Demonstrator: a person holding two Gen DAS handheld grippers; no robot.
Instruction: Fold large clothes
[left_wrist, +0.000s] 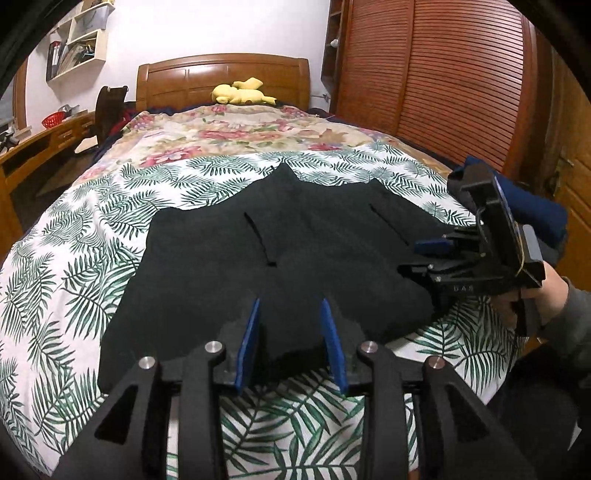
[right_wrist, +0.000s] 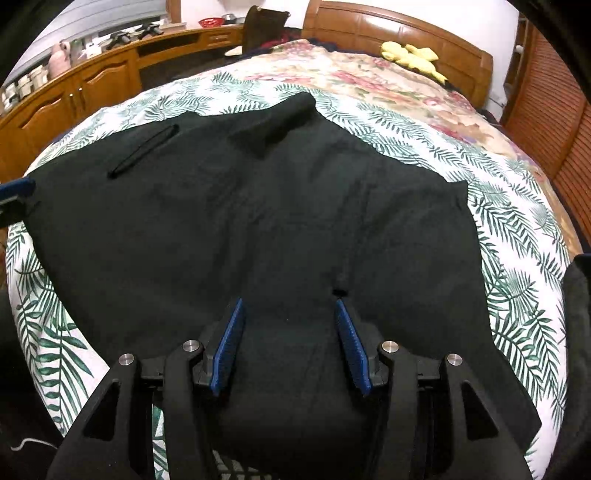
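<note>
Our left gripper (left_wrist: 291, 325) hangs with blue pads parted over the near hem of the black garment (left_wrist: 258, 258), gripping nothing. We see that garment spread flat on the leaf-print bed cover (left_wrist: 74, 266); our right gripper (right_wrist: 291, 332) gapes empty above its near edge.
</note>
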